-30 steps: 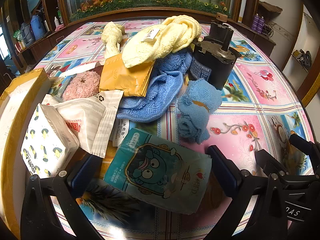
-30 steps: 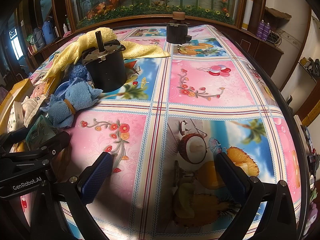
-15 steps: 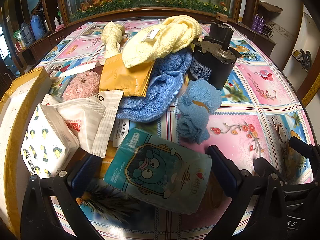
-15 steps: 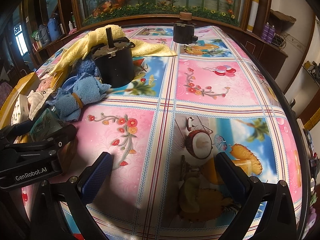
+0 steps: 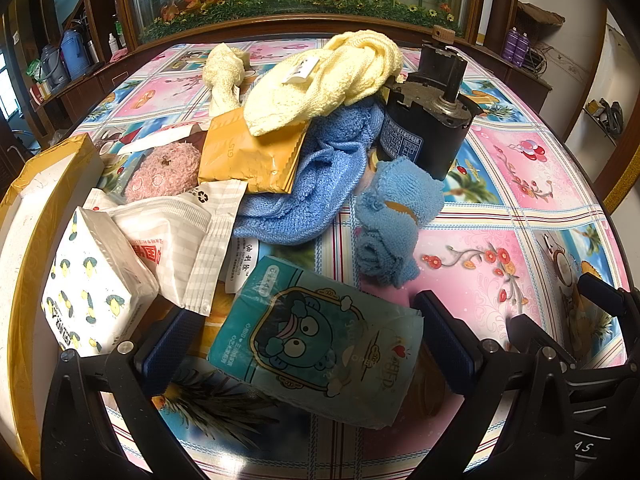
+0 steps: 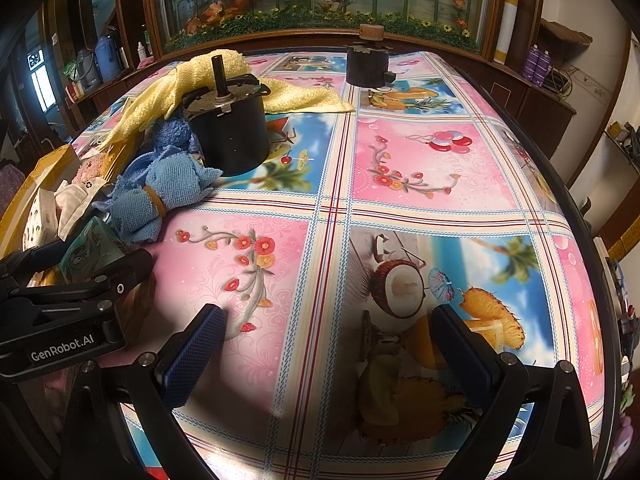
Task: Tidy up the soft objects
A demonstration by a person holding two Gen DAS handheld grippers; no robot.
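Two grippers, both spread wide and holding nothing right now. The left gripper (image 5: 304,340) hangs low over the teal tissue pack (image 5: 320,344), which lies flat on the table (image 5: 540,184) right between its open fingers, at the near edge of the pile. The right gripper (image 6: 328,356) is off to the side over bare tablecloth, well apart from everything soft.

My read on the tissue pack: light, squishy, wrapped in shiny plastic film, so it'll probably compress a lot before the pads bite and could slide a bit. I'd pinch it across the short width, mid-body, not at a corner where the film just crumples.

Behind it, the rolled blue cloth (image 5: 392,224) with a band around it looks like the easiest grab: grippy terry, take it at the band. The big blue towel (image 5: 304,188) and yellow towel (image 5: 320,80) are floppy and draped over each other, with the yellow one touching the black motor (image 5: 428,128), so lifting them may drag neighbours along. That motor looks heavy and rigid, not part of the soft stuff. The white lemon-print tissue pack (image 5: 92,288) sits at the left beside a cardboard box (image 5: 40,208).
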